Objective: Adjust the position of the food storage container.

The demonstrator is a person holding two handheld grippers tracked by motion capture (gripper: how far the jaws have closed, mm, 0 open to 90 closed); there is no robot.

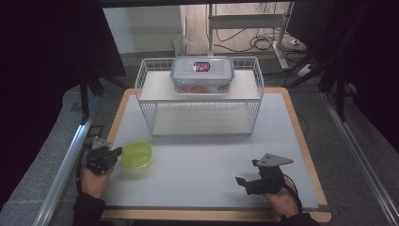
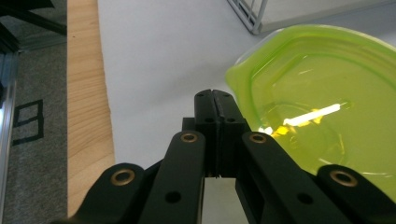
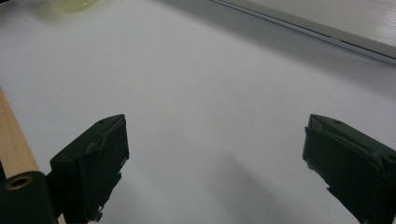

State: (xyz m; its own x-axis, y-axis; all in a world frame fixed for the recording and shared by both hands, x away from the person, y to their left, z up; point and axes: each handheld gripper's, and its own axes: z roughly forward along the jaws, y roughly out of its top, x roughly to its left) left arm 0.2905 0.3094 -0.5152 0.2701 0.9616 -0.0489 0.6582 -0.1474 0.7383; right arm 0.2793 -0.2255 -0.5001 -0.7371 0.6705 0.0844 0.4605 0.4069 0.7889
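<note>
A translucent lime-green bowl [image 1: 137, 154] stands empty on the grey table mat at the front left. My left gripper [image 1: 117, 151] lies just left of it, its tips close to the rim. In the left gripper view the jaws are pressed together with nothing between them, and the bowl [image 2: 322, 107] sits just right of the left gripper [image 2: 215, 95]. My right gripper [image 1: 244, 182] rests at the front right, pointing left. In its own view the right gripper [image 3: 215, 140] stands wide open over bare mat, with the bowl's edge [image 3: 70, 3] far off.
A white wire rack [image 1: 199, 94] with two shelves stands at the back middle of the table. A clear lidded food box [image 1: 202, 74] sits on its top shelf. The mat's wooden border [image 2: 86, 116] runs along the left edge, and the rack's corner [image 2: 252, 14] is near the bowl.
</note>
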